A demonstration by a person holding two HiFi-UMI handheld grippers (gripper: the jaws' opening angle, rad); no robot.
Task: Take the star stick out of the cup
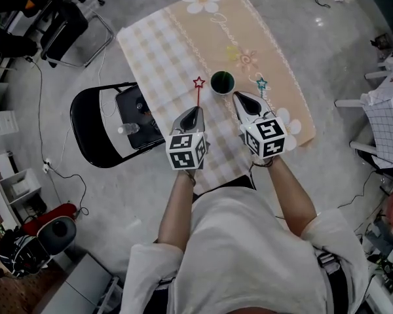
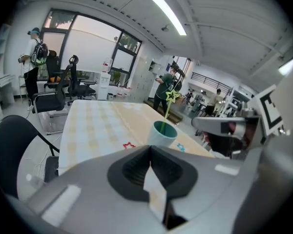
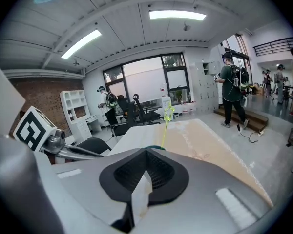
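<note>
A green cup (image 1: 222,82) stands on the checked tablecloth, and a yellow-green star stick (image 2: 172,97) leans up out of it. In the right gripper view the same star stick (image 3: 168,113) rises just beyond the jaws. A red star stick (image 1: 198,83) lies on the cloth left of the cup, a teal star stick (image 1: 261,84) to its right. My left gripper (image 1: 194,112) hovers short of the cup on the near left, jaws shut and empty. My right gripper (image 1: 240,98) sits close to the cup's near right, also shut with nothing in it.
The table (image 1: 157,44) is narrow, with its near edge under my grippers. A black folding chair (image 1: 92,133) carrying a bottle (image 1: 127,129) and a dark device stands to its left. White furniture (image 1: 380,110) stands at the right. Office chairs (image 2: 53,94) and people fill the background.
</note>
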